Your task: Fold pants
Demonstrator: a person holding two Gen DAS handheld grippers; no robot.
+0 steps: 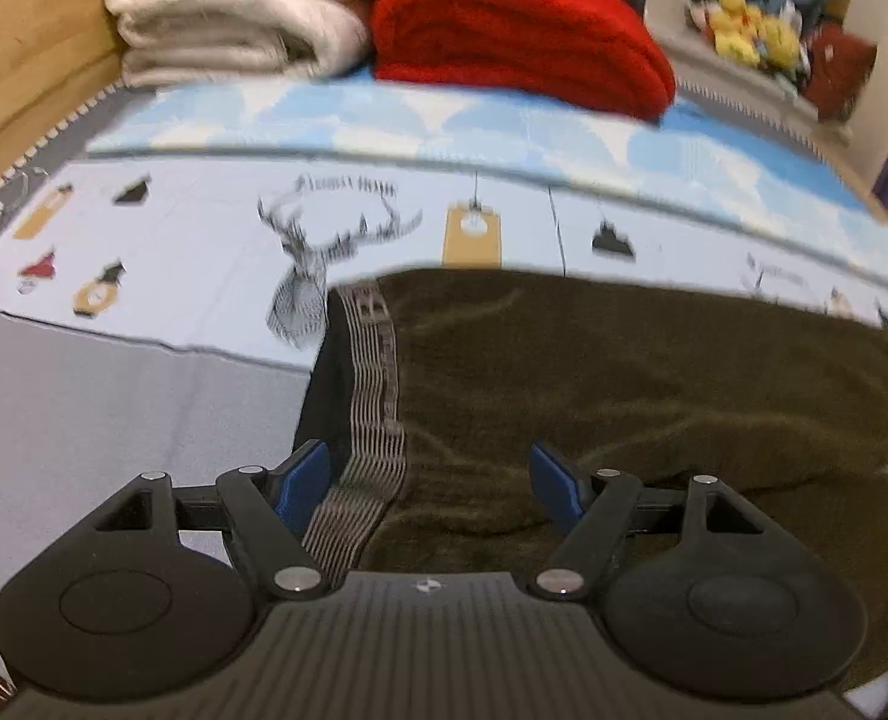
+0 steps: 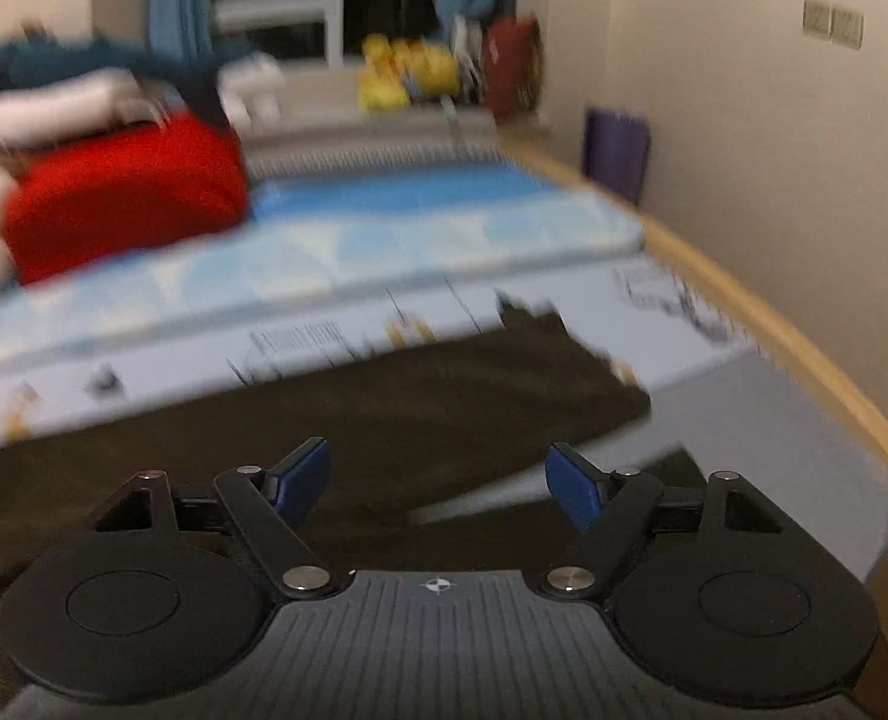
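Dark olive-brown pants (image 1: 624,384) lie flat on a bed. Their striped elastic waistband (image 1: 378,408) is at the left end, turned out. My left gripper (image 1: 429,480) is open, its blue fingertips spread above the waistband end, not touching the cloth. In the right wrist view the pants (image 2: 414,396) stretch to the right, with the leg ends (image 2: 594,384) near the bed's right side. My right gripper (image 2: 438,480) is open above the leg part, holding nothing. The right view is blurred.
The bed has a pale sheet with printed deer and tags (image 1: 204,240) and a blue-white quilt (image 1: 444,114). A folded red blanket (image 1: 516,36) and a cream blanket (image 1: 234,6) lie at the back. A wooden bed frame (image 2: 774,324) and wall lie to the right.
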